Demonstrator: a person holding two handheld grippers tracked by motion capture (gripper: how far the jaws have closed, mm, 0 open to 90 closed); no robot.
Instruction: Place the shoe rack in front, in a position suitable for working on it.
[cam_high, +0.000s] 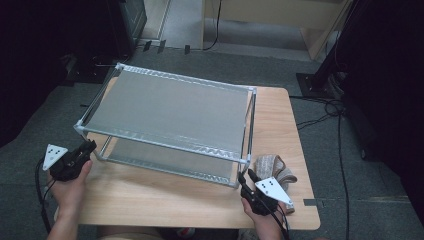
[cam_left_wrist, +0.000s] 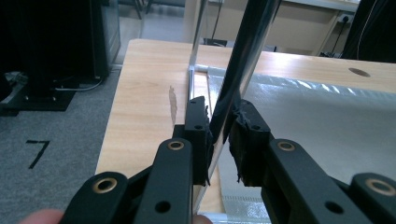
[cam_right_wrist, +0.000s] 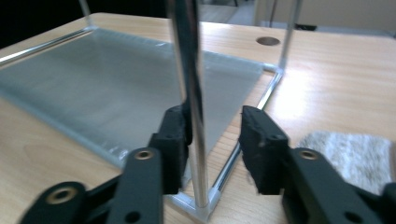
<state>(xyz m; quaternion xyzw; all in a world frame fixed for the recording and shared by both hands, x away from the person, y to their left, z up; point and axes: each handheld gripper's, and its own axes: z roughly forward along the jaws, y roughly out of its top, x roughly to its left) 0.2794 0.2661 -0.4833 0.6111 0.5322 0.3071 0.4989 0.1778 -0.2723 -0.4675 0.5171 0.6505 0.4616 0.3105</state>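
The two-tier metal rack is stood on the table. Its front-left post is pinched by the left gripper; the right gripper is spread around the front-right post, one pad touching. The frame is judged light, stiff and slippery; low grips on the posts are advised.

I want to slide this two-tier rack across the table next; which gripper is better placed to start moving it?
Probably the left. The left gripper is clamped on the rack's front left post, while the right gripper stands open around the front right post, one pad apart from it, so it must close first.
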